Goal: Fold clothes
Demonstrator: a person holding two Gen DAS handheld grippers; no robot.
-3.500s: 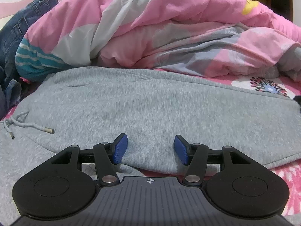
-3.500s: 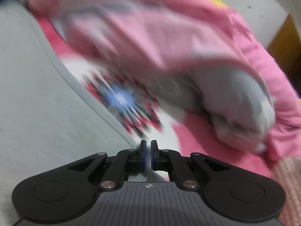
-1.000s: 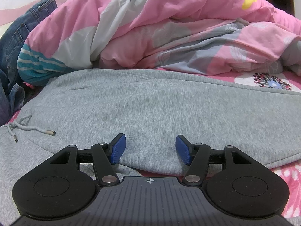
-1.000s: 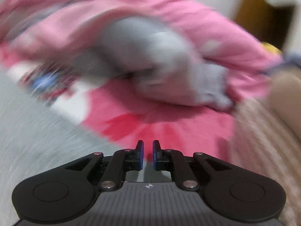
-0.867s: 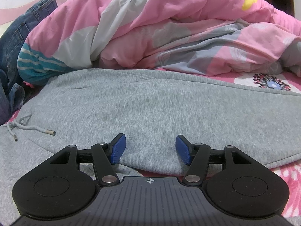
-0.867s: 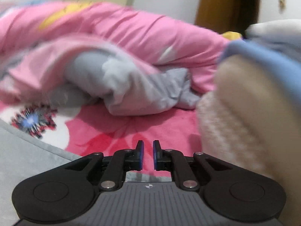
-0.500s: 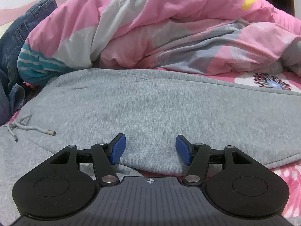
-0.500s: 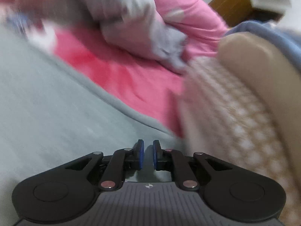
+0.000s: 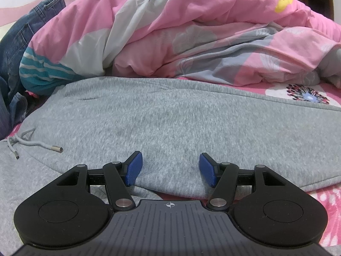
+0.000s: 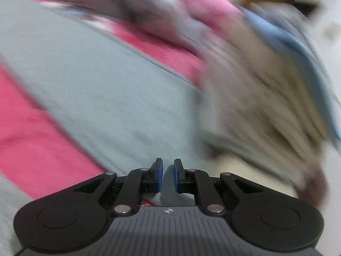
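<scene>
Grey sweatpants (image 9: 181, 117) lie flat across the pink bed, folded lengthwise, with the drawstring (image 9: 38, 144) at the left. My left gripper (image 9: 170, 170) stands open at the near folded edge, its blue pads apart over the cloth and holding nothing. In the blurred right wrist view, my right gripper (image 10: 167, 176) has its pads almost together with a narrow slit. It sits over the grey sweatpants (image 10: 96, 85), near a beige knit garment (image 10: 266, 106). Whether any cloth sits in the slit is unclear.
A bunched pink and grey duvet (image 9: 191, 32) rises behind the sweatpants. Blue jeans (image 9: 19, 42) are heaped at the far left. The pink floral sheet (image 9: 326, 202) shows at the right. A light blue cloth (image 10: 287, 42) lies on the beige garment.
The left gripper has stayed still and open. The right gripper has swept fast from the duvet side down over the grey sweatpants beside the beige garment, with its pads still nearly together.
</scene>
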